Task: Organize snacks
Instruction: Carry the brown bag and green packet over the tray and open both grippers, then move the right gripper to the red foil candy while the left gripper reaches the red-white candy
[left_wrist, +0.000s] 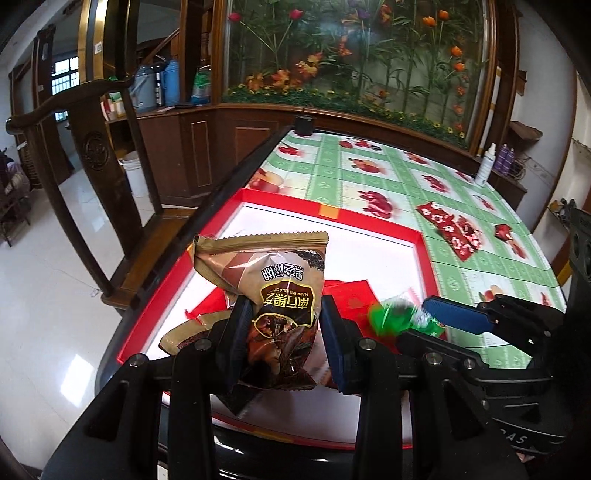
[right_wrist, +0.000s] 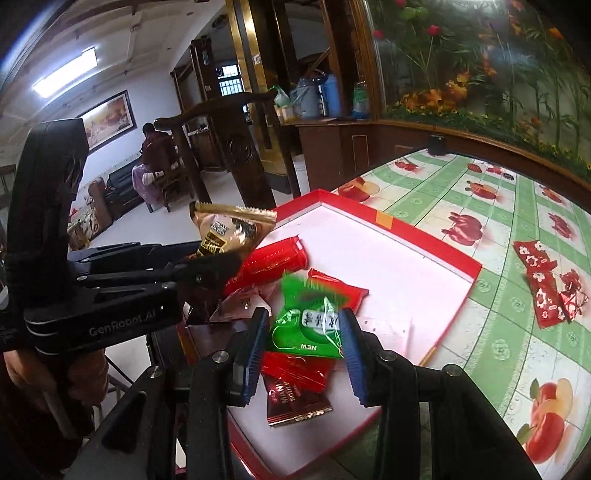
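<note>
The left gripper (left_wrist: 284, 325) had its blue-padded fingers pressed against a crinkled brown-and-gold foil snack bag (left_wrist: 273, 291), held up above the shallow red-rimmed white tray (left_wrist: 424, 258). The right gripper (right_wrist: 303, 347) stood partly open around a green plastic snack packet (right_wrist: 306, 325), blurred; whether the pads touched it could not be told. Below lay a dark red chocolate-style wrapper (right_wrist: 295, 402) and a red cylindrical pack (right_wrist: 273, 262) in the tray. Farther off, red flowered wrappers (right_wrist: 543, 291) lay on the green-checked fruit-print tablecloth (right_wrist: 498, 332).
</note>
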